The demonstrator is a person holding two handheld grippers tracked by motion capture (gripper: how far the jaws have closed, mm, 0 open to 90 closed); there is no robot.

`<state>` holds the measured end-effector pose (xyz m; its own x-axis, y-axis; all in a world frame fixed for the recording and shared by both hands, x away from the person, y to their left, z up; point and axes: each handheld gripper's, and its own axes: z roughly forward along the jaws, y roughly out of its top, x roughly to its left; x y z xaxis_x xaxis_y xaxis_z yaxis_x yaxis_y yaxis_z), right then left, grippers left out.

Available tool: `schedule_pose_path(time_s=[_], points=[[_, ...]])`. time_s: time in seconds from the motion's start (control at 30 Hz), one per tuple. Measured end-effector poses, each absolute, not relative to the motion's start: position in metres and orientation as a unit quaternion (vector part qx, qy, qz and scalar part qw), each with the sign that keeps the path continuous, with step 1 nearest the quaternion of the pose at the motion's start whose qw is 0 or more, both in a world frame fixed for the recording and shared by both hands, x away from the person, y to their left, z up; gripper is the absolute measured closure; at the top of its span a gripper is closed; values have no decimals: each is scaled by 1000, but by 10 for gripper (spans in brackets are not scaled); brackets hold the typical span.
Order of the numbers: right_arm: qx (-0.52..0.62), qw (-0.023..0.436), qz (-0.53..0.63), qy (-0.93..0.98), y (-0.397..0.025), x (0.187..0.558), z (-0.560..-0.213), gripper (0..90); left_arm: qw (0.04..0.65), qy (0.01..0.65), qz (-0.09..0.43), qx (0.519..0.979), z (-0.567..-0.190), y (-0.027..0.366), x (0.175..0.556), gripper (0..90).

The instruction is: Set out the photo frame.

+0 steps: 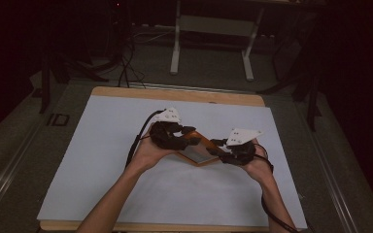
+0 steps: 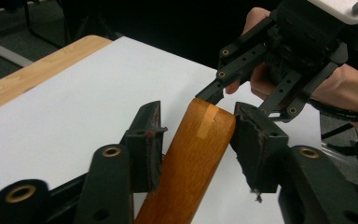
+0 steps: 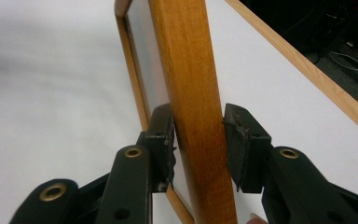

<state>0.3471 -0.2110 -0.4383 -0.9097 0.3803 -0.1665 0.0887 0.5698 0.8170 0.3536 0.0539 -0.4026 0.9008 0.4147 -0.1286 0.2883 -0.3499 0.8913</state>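
A wooden picture frame [image 1: 197, 160] is held just above the white sheet [image 1: 116, 160], between the person's two hands. My left gripper [image 1: 189, 137] is shut on the frame's left end, and the left gripper view shows its pads [image 2: 150, 140] pressed on an orange-brown bar [image 2: 191, 158] with a strip of tape near its tip. My right gripper [image 1: 219, 147] is shut on the right end. In the right gripper view, its pads [image 3: 237, 140] clamp the upright wooden bar [image 3: 186, 56], with the pale panel [image 3: 154, 70] beside it. The right gripper [image 2: 216, 95] also appears at the bar's far tip.
The white sheet covers most of a wooden table whose bare edge [image 1: 175, 93] shows at the back. Beyond it, on the dark floor, stand white desk legs [image 1: 176, 43], black stands and cables [image 1: 124, 63]. The room is dim.
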Motion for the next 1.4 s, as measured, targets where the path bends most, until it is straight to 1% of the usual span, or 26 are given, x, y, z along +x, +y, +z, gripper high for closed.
schedule_pose_path(time_s=[0.2,0.33,0.57,0.9,1.1,1.27,1.3,1.4], points=[[136,168,440,872,-214,345,-439,664,536,226,65,811,-403,62,355,465],[142,170,439,871,-219,345,-441,681,546,244,80,797,-406,73,355,429],[150,168,439,870,-228,343,-444,685,561,282,81,774,-421,93,360,413],[158,169,439,868,-233,342,-446,685,567,285,70,770,-448,95,360,394],[162,171,438,867,-236,341,-448,685,553,279,68,782,-463,87,360,406],[168,172,439,866,-240,340,-450,685,536,268,65,798,-478,74,361,458],[170,174,438,865,-242,339,-451,685,528,265,68,804,-482,69,361,489],[174,175,436,865,-244,338,-452,685,521,261,68,810,-487,64,362,507]])
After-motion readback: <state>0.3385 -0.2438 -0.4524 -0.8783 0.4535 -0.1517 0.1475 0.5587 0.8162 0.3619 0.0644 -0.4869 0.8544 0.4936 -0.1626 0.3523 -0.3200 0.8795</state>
